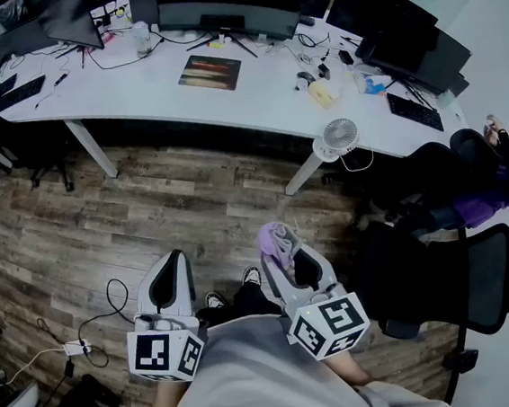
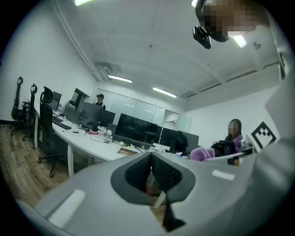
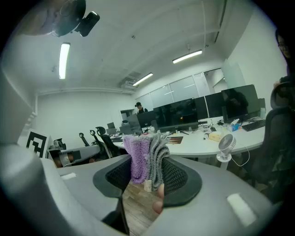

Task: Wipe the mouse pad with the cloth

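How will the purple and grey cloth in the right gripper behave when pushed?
Probably floppy: the cloth bunches in soft folds in the right gripper. Likely light, since a pinch holds it up. Its fuzzy pile should drag, not slide.

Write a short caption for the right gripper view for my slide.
Right gripper shut on a folded purple-and-grey cloth, with the white office desk beyond.

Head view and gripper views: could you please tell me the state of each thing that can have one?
left gripper: shut, empty.
right gripper: shut on the cloth.
cloth: bunched, sticking up from between the right gripper's jaws.
mouse pad: lying flat on the desk, far from both grippers.
desk fan: upright at the desk's edge; running or not, cannot tell.
monitors: screens dark.
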### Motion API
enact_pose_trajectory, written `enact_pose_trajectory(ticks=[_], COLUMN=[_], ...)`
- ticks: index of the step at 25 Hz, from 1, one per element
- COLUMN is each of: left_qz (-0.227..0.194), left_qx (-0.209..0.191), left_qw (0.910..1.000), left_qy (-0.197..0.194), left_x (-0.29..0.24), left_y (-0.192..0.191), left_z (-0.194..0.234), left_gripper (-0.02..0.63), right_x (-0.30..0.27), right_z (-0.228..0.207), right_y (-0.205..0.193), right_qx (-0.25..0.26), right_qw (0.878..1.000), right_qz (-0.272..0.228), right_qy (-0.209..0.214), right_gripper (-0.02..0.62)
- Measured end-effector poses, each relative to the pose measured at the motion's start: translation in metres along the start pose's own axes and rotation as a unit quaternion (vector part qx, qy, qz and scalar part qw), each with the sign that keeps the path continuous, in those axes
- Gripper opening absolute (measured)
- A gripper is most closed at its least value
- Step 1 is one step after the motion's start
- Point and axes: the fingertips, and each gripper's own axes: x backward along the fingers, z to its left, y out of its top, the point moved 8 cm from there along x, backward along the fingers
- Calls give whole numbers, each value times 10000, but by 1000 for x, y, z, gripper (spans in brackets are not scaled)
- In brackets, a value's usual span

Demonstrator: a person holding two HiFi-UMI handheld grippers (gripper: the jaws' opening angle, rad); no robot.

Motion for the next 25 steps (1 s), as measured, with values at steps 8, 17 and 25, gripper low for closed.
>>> enact_pose_trajectory(ticks=[8,17,25], left_qz=[96,181,285], left_qx=[-198,-260,-389], left_qw=[9998,9995,9986], left_qy=[16,79,208], left_x=[10,-27,-105], left_y=[3,11,24], left_z=[23,48,75], left_gripper=[0,0,0], right_x=[-12,-55,-133], right_z=[21,6,-36], right_y=[-7,6,33], right_qx=[-143,-508,-576], right_qw=[9999,9987,9981], right_qz=[54,-61,-28], right_qy=[-23,89,216], right_gripper=[187,195,198])
